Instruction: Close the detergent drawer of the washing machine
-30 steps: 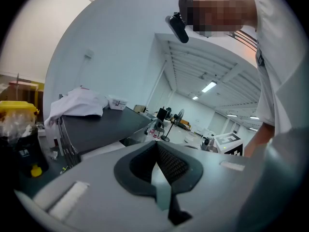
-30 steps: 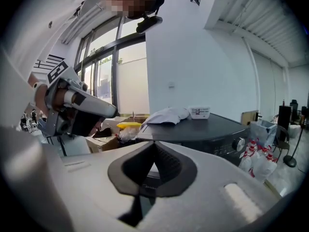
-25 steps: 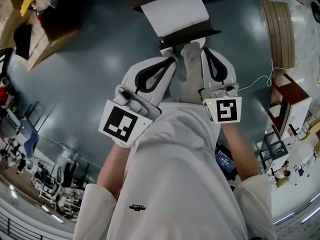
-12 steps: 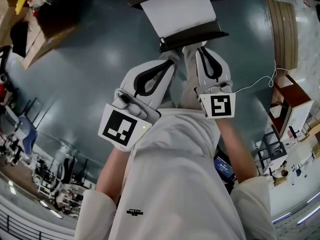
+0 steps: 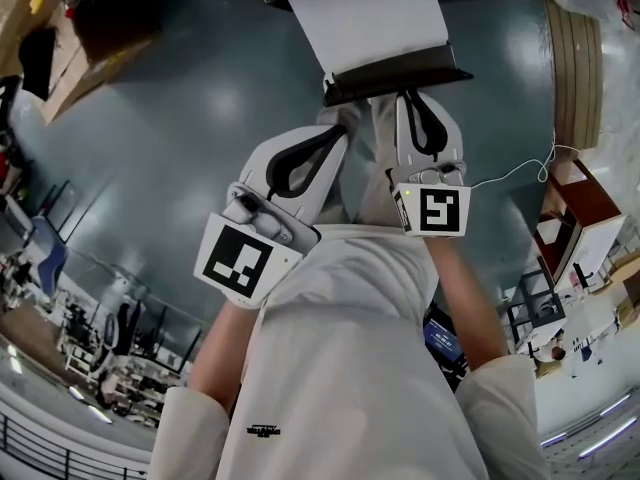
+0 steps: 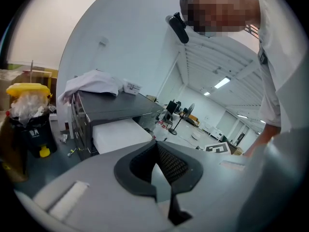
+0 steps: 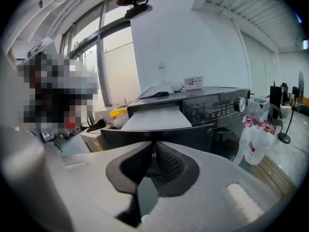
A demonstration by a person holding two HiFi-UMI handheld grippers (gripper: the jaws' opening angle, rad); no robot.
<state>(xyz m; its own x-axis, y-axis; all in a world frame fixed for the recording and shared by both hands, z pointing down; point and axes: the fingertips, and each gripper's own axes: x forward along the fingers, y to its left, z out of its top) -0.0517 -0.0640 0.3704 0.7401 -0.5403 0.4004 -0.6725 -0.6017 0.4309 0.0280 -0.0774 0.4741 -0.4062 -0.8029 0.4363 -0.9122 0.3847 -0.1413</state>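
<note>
while the detergent drawer (image 5: 368,20) stands pulled well out of the washing machine (image 7: 219,108), white top bare and dark front panel (image 5: 398,71) facing you, your right gripper (image 5: 418,96) sits with its jaws pressed together on nothing, tips right at that panel (touching or just short, i can't tell). your left gripper (image 5: 332,130) is likewise closed and empty, just beside the right one and a little further from the drawer. so the push looks ready to start, nothing more. here's the danger: those narrow tips ride high on the panel, and a push angled upward could send them skating over its top edge onto the white top. lean in off-centre or crooked and the drawer may twist in its runners and jam partway. a cloth (image 7: 161,88) lies on the machine's lid, well clear.
</note>
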